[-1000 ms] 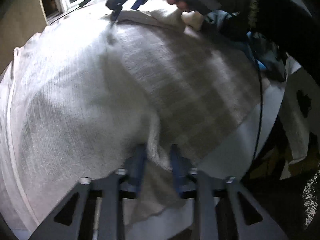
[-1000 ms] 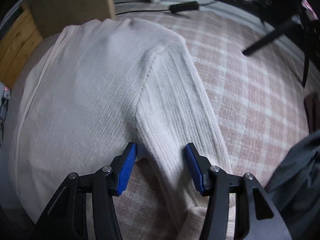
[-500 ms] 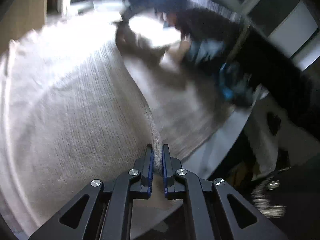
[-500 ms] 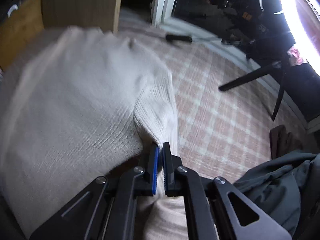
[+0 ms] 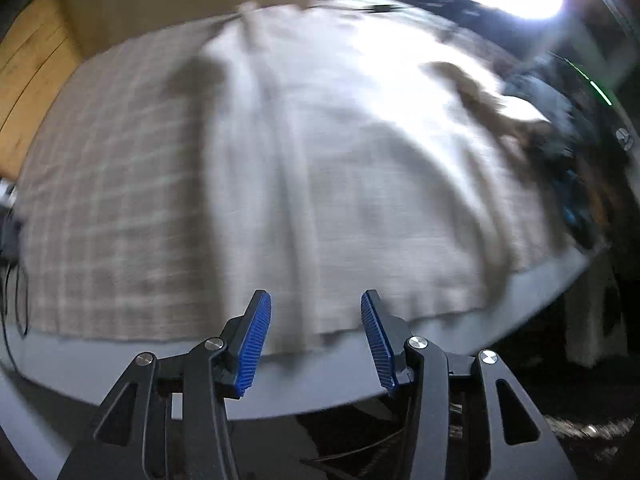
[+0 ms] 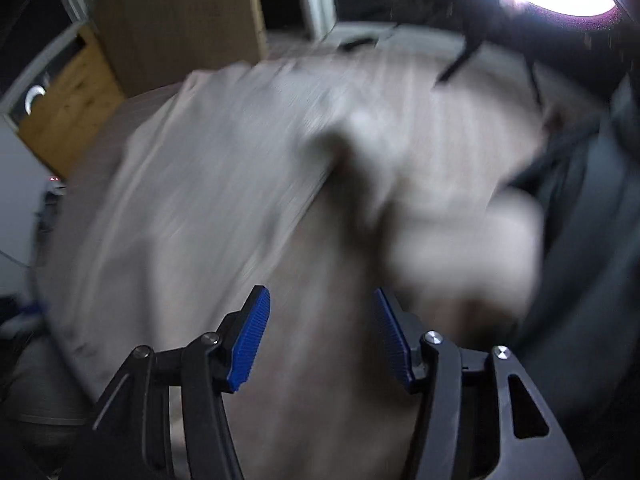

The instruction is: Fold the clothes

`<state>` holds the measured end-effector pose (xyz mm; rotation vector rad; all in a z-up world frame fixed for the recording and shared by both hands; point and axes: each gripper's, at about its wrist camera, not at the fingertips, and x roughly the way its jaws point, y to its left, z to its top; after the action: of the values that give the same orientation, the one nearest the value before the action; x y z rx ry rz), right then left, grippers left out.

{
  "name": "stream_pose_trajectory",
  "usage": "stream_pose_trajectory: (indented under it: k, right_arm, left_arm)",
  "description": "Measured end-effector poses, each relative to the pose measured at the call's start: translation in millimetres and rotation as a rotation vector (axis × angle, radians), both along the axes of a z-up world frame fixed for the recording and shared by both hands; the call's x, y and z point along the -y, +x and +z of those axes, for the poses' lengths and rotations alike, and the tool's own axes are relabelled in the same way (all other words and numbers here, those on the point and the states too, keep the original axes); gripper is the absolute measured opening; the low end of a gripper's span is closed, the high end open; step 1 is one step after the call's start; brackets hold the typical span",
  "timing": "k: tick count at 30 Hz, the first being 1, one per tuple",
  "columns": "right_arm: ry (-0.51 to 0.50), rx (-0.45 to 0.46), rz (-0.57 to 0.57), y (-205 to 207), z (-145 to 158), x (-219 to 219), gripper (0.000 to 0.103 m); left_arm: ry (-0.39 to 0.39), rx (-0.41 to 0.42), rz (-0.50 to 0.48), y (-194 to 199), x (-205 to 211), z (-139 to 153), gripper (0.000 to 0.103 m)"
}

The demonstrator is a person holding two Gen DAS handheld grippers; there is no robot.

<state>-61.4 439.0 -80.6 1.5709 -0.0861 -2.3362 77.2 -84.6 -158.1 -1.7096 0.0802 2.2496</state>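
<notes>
A: Lying flat on the plaid cover (image 5: 108, 208): cream sweater (image 5: 320, 168), blurred
B: Left gripper (image 5: 316, 332), right gripper (image 6: 322, 336): fingers just opening, standing apart, nothing clamped, hovering over the sweater

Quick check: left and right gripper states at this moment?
Left gripper: open, jaws just opened, nothing pinched; cream sweater lies below.
Right gripper: open, jaws just opened, nothing held.

Checked blanket (image 5: 112, 208), wooden cabinet (image 6: 68, 116)
</notes>
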Motion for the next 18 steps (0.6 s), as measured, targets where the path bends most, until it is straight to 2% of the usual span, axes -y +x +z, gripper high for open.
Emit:
stream_pose_trajectory:
  k: [3,5,8,12,16,17,18]
  right_arm:
    - [-0.116,0.085,-0.017,45,-21,27,0.054]
    - [-0.150,0.113,-0.003,65,-31,49,0.054]
    - [-0.069,0.119,0.020,84,-39,77,0.054]
    - [0.073,0.123,0.006,98,-49,91,0.054]
    - [0.074,0.135,0.003,107,-57,98,0.054]
    - [0.064,0.135,0.006,107,-58,100,0.055]
    - [0.046,0.136,0.011,107,-57,102,0.051]
  left_arm:
    - [-0.019,0.017,0.022,-11,14,-16,0.045]
    - [-0.037,0.033,0.008,-16,19,-31,0.045]
    - [-0.009,0.060,-0.026,-19,20,-45,0.045]
    - [-0.052,0.051,-0.089,-19,4,-58,0.045]
    - [-0.035,0.026,-0.108,-16,5,-58,0.045]
    - [-0.027,0.022,-0.112,-15,6,-58,0.044]
    - [-0.019,0.017,-0.115,-15,7,-58,0.038]
